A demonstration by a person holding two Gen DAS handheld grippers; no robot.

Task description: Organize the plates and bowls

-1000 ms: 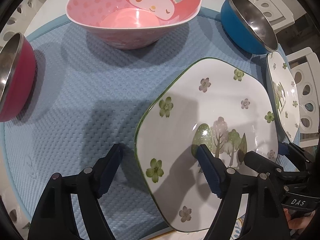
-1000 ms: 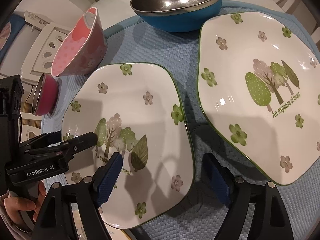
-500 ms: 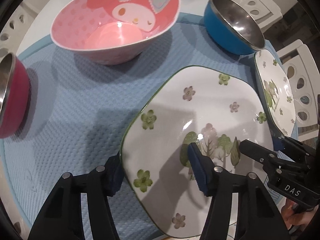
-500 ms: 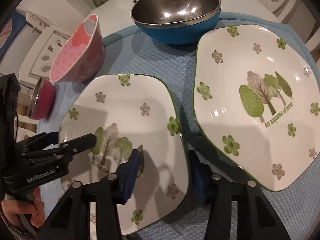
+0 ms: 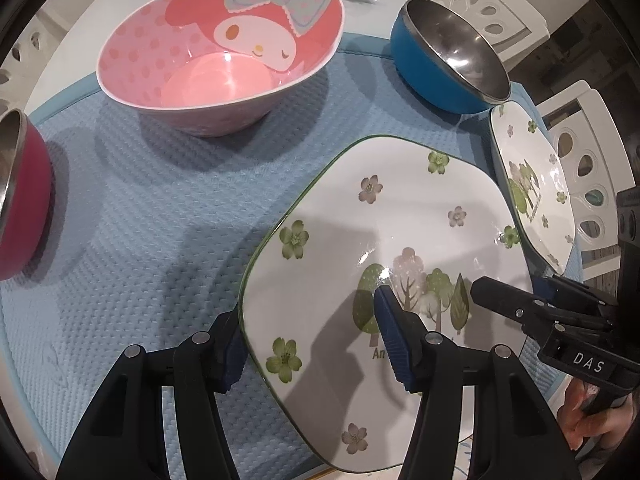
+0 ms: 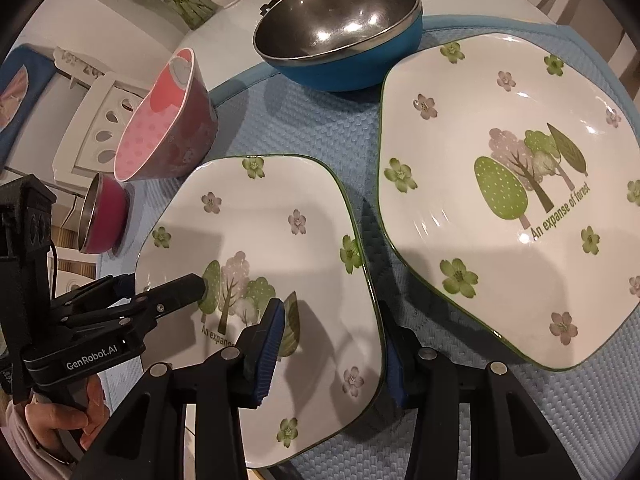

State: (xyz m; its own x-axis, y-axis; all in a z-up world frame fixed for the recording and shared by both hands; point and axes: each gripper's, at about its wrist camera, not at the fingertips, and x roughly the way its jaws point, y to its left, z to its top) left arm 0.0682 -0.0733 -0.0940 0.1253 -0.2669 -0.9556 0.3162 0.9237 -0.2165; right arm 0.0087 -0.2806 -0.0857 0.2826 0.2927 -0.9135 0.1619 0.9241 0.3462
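Observation:
A white square plate (image 5: 380,220) (image 6: 260,220) with green flowers and trees lies on the blue mat (image 5: 140,220). My left gripper (image 5: 308,308) (image 6: 160,282) is shut on its left rim, one pad on top and one under the edge. My right gripper (image 6: 332,312) (image 5: 516,284) is shut on the opposite rim in the same way. A second matching plate (image 6: 500,200) (image 5: 532,200) lies just to the right on the mat.
A pink cartoon bowl (image 5: 216,64) (image 6: 160,136) stands at the back of the mat. A blue steel-lined bowl (image 5: 440,72) (image 6: 340,40) sits behind the plates and a magenta steel-lined bowl (image 5: 20,200) (image 6: 100,216) at the far left. White chairs surround the table.
Both grippers' jaws have narrowed from wide open onto the plate's opposite rims. The hands have barely moved.

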